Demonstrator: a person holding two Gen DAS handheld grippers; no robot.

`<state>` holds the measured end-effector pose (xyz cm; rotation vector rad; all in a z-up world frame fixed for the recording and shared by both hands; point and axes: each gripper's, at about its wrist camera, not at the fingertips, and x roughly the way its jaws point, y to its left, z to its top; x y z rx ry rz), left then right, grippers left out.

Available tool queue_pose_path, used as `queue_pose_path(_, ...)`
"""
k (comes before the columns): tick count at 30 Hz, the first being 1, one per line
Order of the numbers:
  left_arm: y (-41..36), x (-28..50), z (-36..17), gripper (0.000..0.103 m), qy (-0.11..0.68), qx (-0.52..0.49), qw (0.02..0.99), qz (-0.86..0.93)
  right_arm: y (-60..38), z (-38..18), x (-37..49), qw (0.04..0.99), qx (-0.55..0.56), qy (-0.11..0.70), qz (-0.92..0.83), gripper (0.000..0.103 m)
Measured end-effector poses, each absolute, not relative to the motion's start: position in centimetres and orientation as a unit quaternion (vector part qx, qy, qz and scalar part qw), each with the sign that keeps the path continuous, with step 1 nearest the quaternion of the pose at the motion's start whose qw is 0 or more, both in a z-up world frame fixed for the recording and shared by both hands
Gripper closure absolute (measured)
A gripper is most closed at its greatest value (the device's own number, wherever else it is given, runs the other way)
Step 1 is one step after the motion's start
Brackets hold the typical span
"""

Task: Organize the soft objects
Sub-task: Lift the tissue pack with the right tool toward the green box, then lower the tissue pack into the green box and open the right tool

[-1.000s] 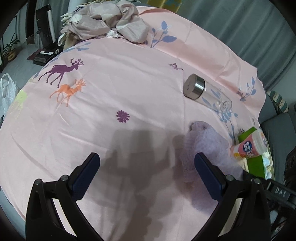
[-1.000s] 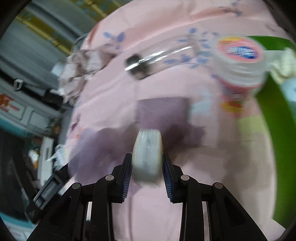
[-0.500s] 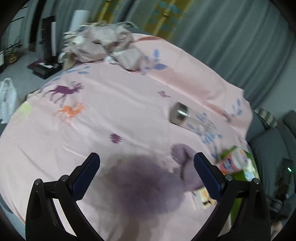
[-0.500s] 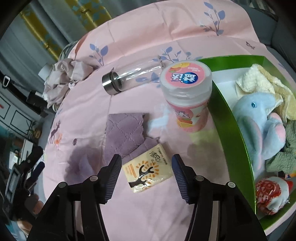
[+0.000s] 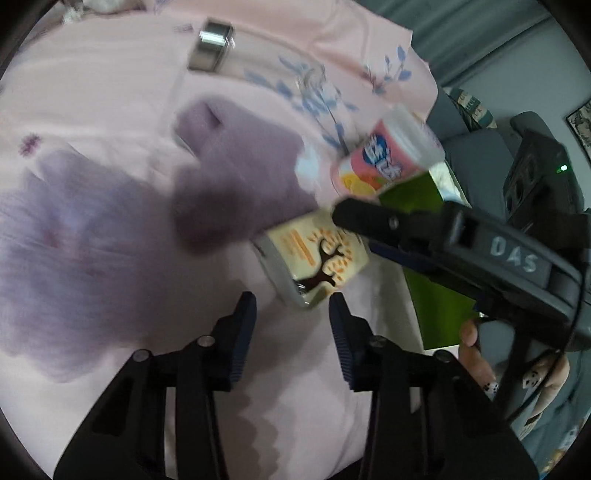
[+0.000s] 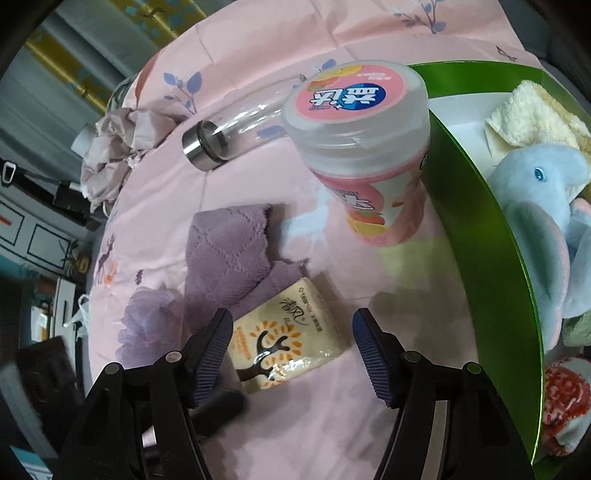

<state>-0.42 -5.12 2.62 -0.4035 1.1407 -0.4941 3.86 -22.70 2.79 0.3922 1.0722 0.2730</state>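
Pink bedsheet (image 6: 369, 29), tissue pack (image 6: 284, 336) between right hand-held gripper (image 6: 291, 347) jaws.

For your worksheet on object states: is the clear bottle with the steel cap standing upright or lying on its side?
Lying on its side. The clear bottle rests lengthwise on the pink sheet.

Motion blurs the purple cloth (image 5: 236, 173) and bottle (image 5: 236, 51).
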Motion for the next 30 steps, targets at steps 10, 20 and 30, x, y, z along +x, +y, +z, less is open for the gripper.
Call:
queue_pose_path(10, -6.8, -0.4, 2.8, 0.067, 0.499, -0.158, 0.822, -0.226, -21.8, 2.2, 4.2, 0.836, 0.15, 0.51, 0.137, 0.049)
queue_pose_path(20, -7.6, -0.9, 8.3, 0.066, 0.424, -0.151, 0.864, -0.228, -23.4, 8.1, 1.0, 0.882, 0.139, 0.425, 0.145, 0.055)
queue_pose_path(30, -15.3, -1.9, 13.1, 0.066, 0.372, -0.098, 0.874, -0.298, -31.0, 12.4, -2.8, 0.917, 0.185, 0.341, 0.094, 0.055)
